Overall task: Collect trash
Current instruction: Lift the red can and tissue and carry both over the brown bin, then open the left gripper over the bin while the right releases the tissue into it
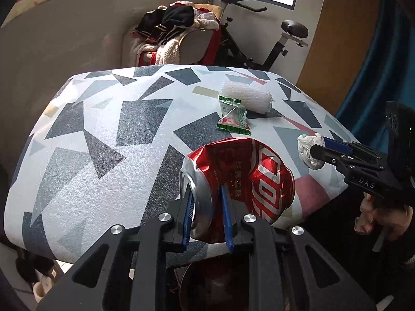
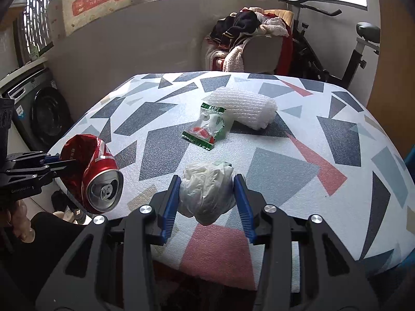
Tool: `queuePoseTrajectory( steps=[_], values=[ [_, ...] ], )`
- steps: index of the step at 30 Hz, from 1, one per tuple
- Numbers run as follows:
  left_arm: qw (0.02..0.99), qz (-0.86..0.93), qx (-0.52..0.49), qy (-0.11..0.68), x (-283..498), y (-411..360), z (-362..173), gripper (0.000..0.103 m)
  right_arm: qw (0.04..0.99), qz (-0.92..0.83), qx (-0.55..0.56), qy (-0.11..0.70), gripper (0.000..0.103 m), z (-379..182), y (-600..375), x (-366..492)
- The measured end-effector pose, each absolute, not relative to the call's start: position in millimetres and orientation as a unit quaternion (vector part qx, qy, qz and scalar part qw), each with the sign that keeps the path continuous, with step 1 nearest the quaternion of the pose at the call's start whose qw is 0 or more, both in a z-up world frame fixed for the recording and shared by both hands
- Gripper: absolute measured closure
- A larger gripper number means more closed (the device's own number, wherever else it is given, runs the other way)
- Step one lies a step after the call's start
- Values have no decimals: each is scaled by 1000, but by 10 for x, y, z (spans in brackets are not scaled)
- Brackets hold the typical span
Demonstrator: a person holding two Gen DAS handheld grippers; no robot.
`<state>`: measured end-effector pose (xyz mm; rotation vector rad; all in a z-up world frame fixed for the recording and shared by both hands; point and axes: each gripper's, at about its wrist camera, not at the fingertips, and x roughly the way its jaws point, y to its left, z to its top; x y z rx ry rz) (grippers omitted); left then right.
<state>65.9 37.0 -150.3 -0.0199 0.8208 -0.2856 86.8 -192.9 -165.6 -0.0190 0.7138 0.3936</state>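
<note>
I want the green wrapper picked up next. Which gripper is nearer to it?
Right, though not by much. The right gripper, shut on the plastic wad, sits just short of the wrapper. The left gripper, holding the can, is off to the wrapper's left.

Each gripper, left gripper (image 1: 207, 202) and right gripper (image 2: 207, 197), has a matte black frame with triangular cut-outs, round silver screw heads, and two blue ribbed fingers (image 2: 170, 204). White lettering marks the housing. A bare-skinned hand (image 1: 368, 220) grips the handle.
</note>
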Motion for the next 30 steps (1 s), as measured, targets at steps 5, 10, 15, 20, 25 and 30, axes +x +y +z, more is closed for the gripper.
queuePoseTrajectory(
  steps=[5,10,15,20,25,30],
  values=[
    [899,-159,20,408,299,202,-1659,83,921,196,-14,338,59,-1579,-1912,609],
    [890,-174,51,419,38,81,-1824,83,921,197,-5,336,59,-1555,-1936,419],
    [877,-181,54,442,-99,76,-1980,83,918,198,0,343,59,-1619,-1935,268],
    [867,-195,43,457,-169,71,-2058,82,913,204,4,354,59,-1719,-1893,181],
    [874,-199,24,442,-191,96,-1976,50,907,215,0,362,59,-1802,-1816,119],
    [904,-166,-4,395,-196,254,-1739,22,899,224,-6,376,59,-1929,-1730,61]
  ],
)
